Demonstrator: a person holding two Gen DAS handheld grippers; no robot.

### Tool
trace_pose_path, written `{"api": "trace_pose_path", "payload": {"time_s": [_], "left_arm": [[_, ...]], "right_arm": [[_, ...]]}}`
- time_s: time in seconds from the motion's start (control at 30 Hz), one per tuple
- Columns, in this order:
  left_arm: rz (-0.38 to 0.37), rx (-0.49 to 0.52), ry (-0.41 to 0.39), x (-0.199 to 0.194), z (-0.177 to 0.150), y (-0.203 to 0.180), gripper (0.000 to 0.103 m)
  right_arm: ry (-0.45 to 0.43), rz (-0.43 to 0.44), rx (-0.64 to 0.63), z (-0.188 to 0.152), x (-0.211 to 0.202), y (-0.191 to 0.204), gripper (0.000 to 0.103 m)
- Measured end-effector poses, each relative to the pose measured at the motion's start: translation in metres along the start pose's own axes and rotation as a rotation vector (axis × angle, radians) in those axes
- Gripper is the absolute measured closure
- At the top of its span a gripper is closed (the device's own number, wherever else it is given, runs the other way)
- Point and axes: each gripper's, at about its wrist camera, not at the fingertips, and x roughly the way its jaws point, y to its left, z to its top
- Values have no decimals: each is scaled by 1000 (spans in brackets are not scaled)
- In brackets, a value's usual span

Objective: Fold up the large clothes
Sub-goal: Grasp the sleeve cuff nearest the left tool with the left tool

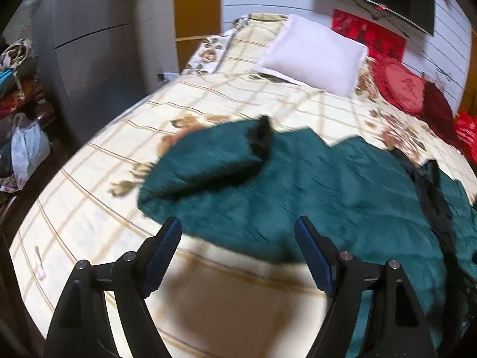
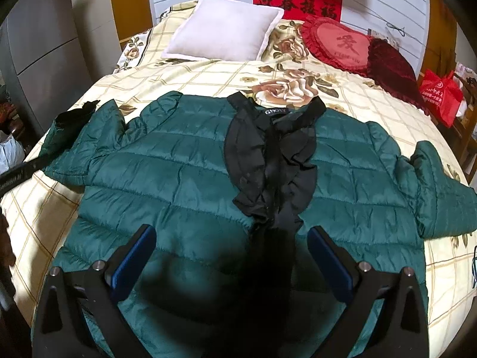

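Note:
A dark green quilted jacket (image 2: pixel 179 167) with a black ruffled front and collar (image 2: pixel 271 155) lies spread face up on the bed, sleeves out to both sides. My right gripper (image 2: pixel 231 235) is open and empty, hovering over the jacket's lower front. In the left wrist view the jacket (image 1: pixel 313 191) lies ahead with its left sleeve (image 1: pixel 205 155) folded over, black cuff (image 1: pixel 261 137) at the end. My left gripper (image 1: pixel 238 226) is open and empty, just above the jacket's near edge. This view is blurred.
The bed has a cream checked floral cover (image 2: pixel 208 77). A white pillow (image 2: pixel 223 29), a red heart cushion (image 2: pixel 342 44) and a dark red cushion (image 2: pixel 390 68) lie at the head. A red bag (image 2: pixel 441 95) stands at the right. A grey wardrobe (image 1: pixel 89 44) and bags (image 1: pixel 26 146) stand on the left.

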Motion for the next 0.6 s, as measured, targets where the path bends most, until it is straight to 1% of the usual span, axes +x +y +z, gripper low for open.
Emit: {"api": "trace_pose_path", "payload": {"time_s": [0.1,0.2,0.3,0.5,0.53,0.6], "left_arm": [[-1,3,-25,12,10,11,47],[-5,23,9,33,16,14,47],[-22,20,41,50,21,15,47],[-23,9,31,67,31,13,48],[-32,0,30,69,32,14,51],[-60,-20,50,76,35,15,77]], "right_arm": [[7,7,1,1,3,-1,0],[7,12,7,6,11,-2,0],[23,2,10,10,20,-3,0],[34,-1,7,12,26,-5,0],[34,-2,6,11,27,-6,0],[37,-5,10,11,27,-9,0]]}}
